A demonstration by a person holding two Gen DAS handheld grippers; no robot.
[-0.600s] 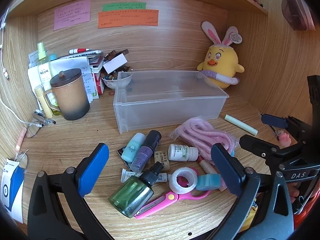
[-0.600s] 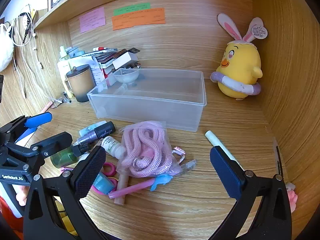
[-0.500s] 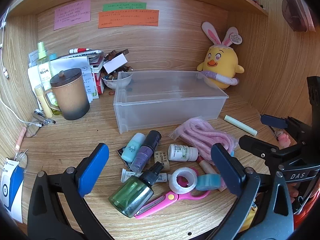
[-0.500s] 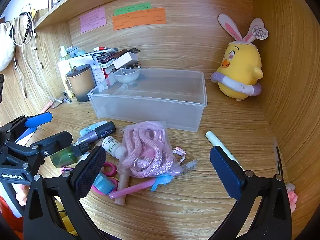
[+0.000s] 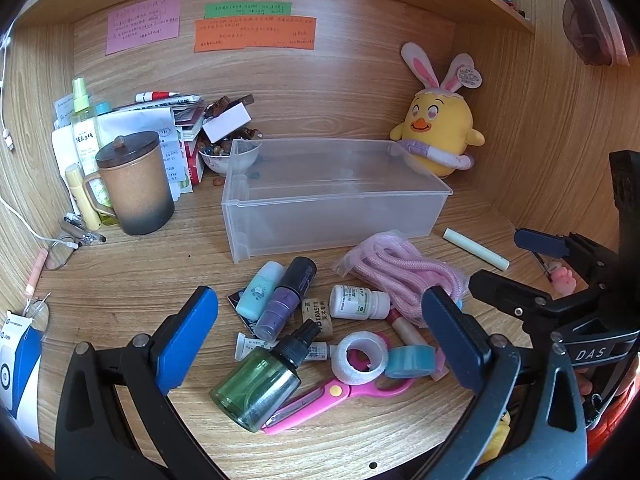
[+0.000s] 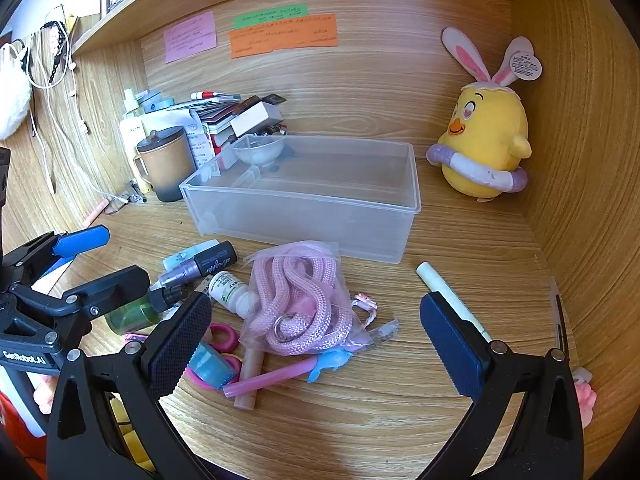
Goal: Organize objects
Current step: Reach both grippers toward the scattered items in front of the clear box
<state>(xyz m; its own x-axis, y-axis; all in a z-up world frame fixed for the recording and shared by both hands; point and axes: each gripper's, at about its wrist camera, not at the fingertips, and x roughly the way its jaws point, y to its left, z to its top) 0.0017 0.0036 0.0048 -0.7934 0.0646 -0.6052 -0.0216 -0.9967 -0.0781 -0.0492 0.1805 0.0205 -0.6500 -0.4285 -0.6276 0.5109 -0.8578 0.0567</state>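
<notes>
- Hovering over the desk, we hold the left gripper [image 5: 320,344] with its jaws spread wide and nothing between the pads; it tilts down toward the clutter, which suits a pick from above.
- We hold the right gripper [image 6: 316,340] equally released and empty, angled down over the pink rope in its bag [image 6: 298,300].
- We read the clear plastic bin [image 5: 336,208] as the likely destination: it stands empty behind the pile, long side toward us, so items can go straight in.
- We find the loose items just in front of the bin: the green bottle [image 5: 256,388] lies on its side, touching the pink scissors [image 5: 340,394]; the white tape roll [image 5: 360,356] and blue tape roll [image 5: 412,360] lie side by side.
- We note the white pill bottle [image 5: 358,302] on its side beside the rope bag, and the pale stick [image 5: 476,249] apart to the right.
- We judge the sorting not yet begun.
</notes>
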